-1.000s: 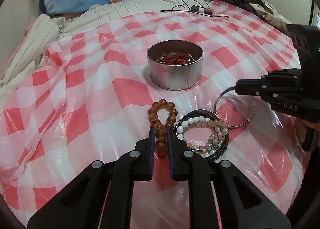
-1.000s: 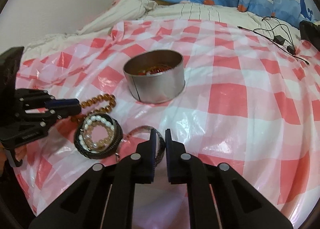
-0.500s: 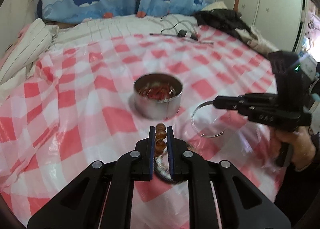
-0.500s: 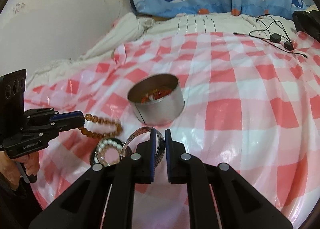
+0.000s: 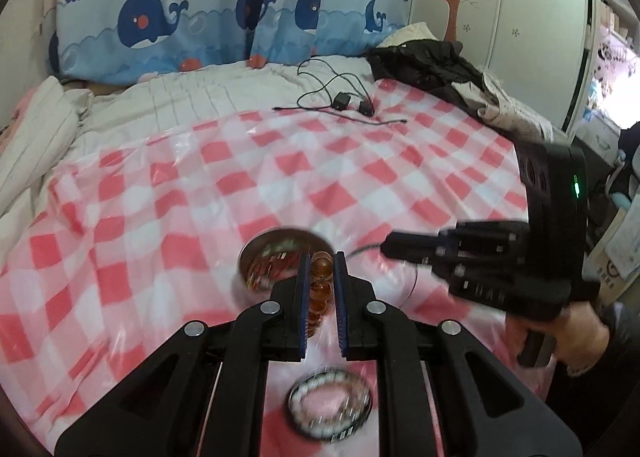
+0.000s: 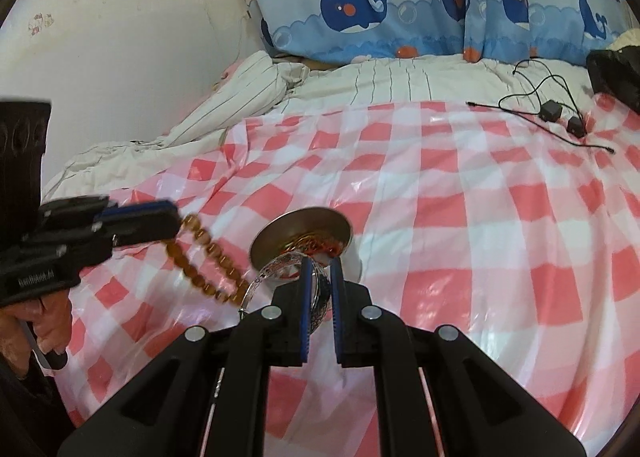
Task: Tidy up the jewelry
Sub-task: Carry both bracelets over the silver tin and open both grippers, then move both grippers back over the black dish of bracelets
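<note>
A round metal tin with red jewelry inside stands on the red-and-white checked sheet. My left gripper is shut on an amber bead bracelet, which hangs in the air left of the tin. My right gripper is shut on a thin silver bangle, held above the sheet close to the tin. A pile of pearl and dark bracelets lies on the sheet below my left gripper.
The checked plastic sheet covers a bed. A black charger with cables lies at the far edge. Dark clothing sits at the back right. Whale-print curtain and striped bedding lie behind.
Both grippers have risen off the sheet with their pieces. The amber bracelet and the silver bangle left the pile and now hang in the air near the tin.
</note>
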`<state>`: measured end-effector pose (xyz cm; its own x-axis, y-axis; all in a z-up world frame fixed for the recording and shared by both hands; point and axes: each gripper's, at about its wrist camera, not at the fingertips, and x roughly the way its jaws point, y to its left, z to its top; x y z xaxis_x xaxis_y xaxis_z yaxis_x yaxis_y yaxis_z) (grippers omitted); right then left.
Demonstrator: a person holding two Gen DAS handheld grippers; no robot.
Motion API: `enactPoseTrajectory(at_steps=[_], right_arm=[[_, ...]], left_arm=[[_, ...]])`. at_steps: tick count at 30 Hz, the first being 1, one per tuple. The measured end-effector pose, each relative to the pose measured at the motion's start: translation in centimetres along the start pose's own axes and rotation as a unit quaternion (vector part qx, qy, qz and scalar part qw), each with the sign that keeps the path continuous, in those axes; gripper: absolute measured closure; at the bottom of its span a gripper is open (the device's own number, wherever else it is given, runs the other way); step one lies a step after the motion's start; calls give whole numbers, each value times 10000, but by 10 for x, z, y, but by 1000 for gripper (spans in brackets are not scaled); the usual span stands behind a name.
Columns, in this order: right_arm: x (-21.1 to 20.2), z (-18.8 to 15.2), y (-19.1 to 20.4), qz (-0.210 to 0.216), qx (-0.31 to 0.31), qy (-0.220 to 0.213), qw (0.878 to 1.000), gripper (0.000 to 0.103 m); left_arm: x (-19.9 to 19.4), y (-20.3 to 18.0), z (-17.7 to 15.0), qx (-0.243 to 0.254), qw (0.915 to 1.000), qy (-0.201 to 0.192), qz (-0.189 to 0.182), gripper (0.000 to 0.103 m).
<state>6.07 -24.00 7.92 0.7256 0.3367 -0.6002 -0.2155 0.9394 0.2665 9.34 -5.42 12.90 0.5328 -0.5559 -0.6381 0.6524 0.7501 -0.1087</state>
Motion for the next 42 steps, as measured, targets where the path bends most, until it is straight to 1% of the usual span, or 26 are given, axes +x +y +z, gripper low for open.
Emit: enactPoseTrajectory(at_steps=[2,4,6,8,9,10,11,13,16,17,18,19,20,24,26,28,32,36,42], right_arm=[[2,4,-4,-26,20,-19,10000,93],[5,8,-7,-60,19,-36,10000,93],[11,14,-7,-80,-24,-25,10000,93],[20,19,-4,-81,-107,12,9999,93],[24,22,-3,-78,-156,34,9998,93],[31,25,0,-79,-225,67,9997,93],[37,27,2,-76,-274,96,9996,93],[48,31,8,-63,-351,140,9993,93],[62,34,16,-101,-453,184,9988,93],[69,35,19,-158,-495,253,9983,90],[72,34,20,-210,-527,275,9980,79],[71,33,20,-234,-536,249,9980,75],[65,31,20,-246,-542,202,9980,73],[37,20,21,-237,-551,151,9981,72],[22,9,20,-233,-529,167,9982,70],[7,-9,18,-192,-458,254,9984,69],[-10,-41,17,-93,-274,454,9986,63],[-16,-57,23,13,-226,542,9983,62],[-5,-69,38,126,-378,719,9966,61]], left_arm=[[14,7,9,-190,9997,-61,-134,93],[33,18,13,-436,9989,-24,-187,92],[61,32,11,-678,9969,327,-213,91],[83,44,5,-771,9945,703,65,84],[85,49,1,-824,9937,757,94,84],[82,51,-2,-843,9937,730,107,82],[78,55,-5,-849,9940,683,138,78],[65,61,-10,-855,9942,592,268,72],[47,62,-20,-700,9949,594,412,69],[42,62,-23,-667,9951,590,433,68],[35,60,-27,-611,9952,579,503,67],[30,57,-31,-524,9952,577,589,64],[24,52,-37,-395,9952,592,670,62],[12,34,-58,-60,9926,686,1001,60],[9,24,-67,60,9914,711,1098,57],[5,13,-75,209,9897,729,1216,56],[-1,-3,-89,437,9857,742,1447,53],[-6,-12,-94,612,9824,734,1607,52],[-13,-16,-96,746,9791,670,1771,47]])
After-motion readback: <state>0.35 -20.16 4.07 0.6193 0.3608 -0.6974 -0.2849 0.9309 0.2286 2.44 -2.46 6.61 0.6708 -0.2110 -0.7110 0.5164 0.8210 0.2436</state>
